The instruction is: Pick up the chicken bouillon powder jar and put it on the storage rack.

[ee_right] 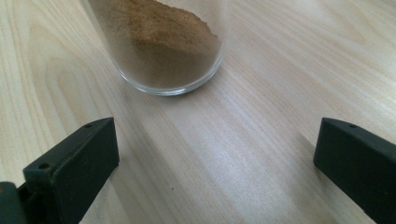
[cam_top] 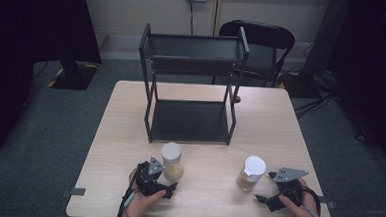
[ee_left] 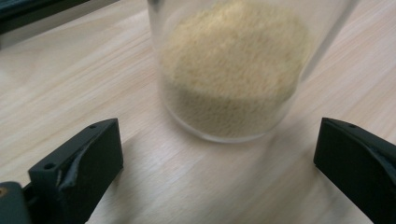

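Jars stand upright dead ahead of each spread, empty claw: pale-grain jar [ee_left: 231,70] before the left claw [ee_left: 219,172], brown-powder jar [ee_right: 161,44] just beyond the right claw [ee_right: 217,170].

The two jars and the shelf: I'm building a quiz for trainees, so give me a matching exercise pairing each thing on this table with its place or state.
Things:
1. jar of pale yellow grains
2. jar of brown powder
3. black shelf rack
4. left gripper

Places or states:
A. at the far middle of the table, nothing on its shelves
B. just ahead of the right gripper
C. jaws wide open, holding nothing
D. just ahead of the left gripper

Pairs: 1-D, 2-B, 3-A, 4-C
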Available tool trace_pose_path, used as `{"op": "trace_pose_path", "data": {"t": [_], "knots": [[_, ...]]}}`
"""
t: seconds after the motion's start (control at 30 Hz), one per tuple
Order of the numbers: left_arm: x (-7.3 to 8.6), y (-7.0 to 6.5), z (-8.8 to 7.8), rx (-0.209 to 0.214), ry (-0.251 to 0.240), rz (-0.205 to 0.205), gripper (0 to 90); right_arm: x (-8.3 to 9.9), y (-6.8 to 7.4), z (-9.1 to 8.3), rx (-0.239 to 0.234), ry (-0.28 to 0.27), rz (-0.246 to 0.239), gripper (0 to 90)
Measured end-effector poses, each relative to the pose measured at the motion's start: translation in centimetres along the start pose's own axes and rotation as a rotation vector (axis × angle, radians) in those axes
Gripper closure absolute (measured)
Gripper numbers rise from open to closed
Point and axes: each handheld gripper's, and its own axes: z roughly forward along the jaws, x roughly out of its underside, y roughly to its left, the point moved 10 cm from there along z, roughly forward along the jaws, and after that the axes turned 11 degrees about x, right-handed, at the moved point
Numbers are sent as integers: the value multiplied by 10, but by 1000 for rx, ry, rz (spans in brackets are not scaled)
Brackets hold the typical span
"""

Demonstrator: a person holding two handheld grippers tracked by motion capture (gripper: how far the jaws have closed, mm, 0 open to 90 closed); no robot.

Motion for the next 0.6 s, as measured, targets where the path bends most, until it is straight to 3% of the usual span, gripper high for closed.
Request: {"op": "trace_pose_path", "data": {"t": [0.23, 0.3, 0.6], "knots": [[-1, 0, 0, 1, -32, -11, 28, 0, 0, 0, 0, 0, 1, 0], [-3, -1, 0, -12, -39, -4, 29, 0, 0, 0, 0, 0, 0, 0], [-17, -2, -2, 1, -95, -9, 34, 0, 0, 0, 0, 0, 0, 0]]}}
